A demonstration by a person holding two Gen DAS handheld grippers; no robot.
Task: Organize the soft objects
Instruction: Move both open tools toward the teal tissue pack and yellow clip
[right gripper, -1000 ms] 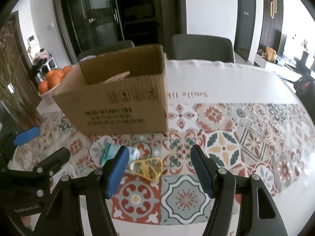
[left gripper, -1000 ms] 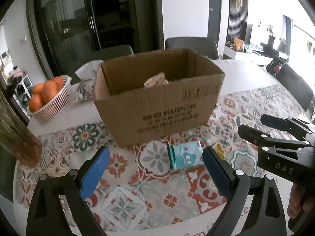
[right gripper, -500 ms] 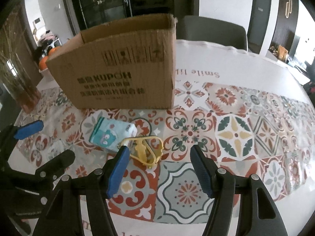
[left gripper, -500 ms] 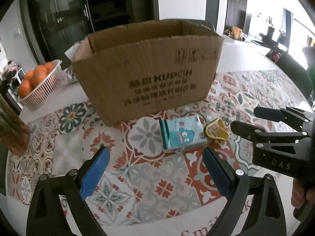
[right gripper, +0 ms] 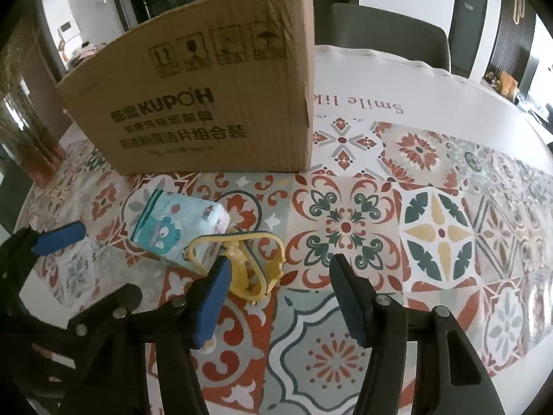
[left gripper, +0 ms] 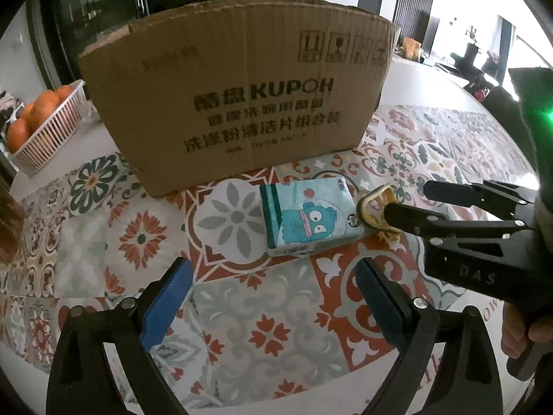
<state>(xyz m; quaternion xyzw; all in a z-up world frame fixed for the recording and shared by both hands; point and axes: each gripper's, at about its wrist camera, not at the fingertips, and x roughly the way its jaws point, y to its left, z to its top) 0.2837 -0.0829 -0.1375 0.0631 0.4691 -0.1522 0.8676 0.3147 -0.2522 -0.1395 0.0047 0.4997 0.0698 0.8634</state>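
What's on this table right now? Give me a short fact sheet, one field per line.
Surface: patterned tablecloth
Container: cardboard box, its inside not visible
Soft pack: blue tissue packet lying flat in front of the box
Beside it: yellow rubbery piece, touching the packet's end
Left gripper: open, holding nothing, packet ahead of its fingers
Right gripper: closing around the yellow piece, not yet gripping
Background: basket of oranges

One cardboard box (left gripper: 238, 103), one tissue pack (left gripper: 307, 216), one yellow soft toy (right gripper: 249, 263) and one basket (left gripper: 52, 128) of oranges are counted.
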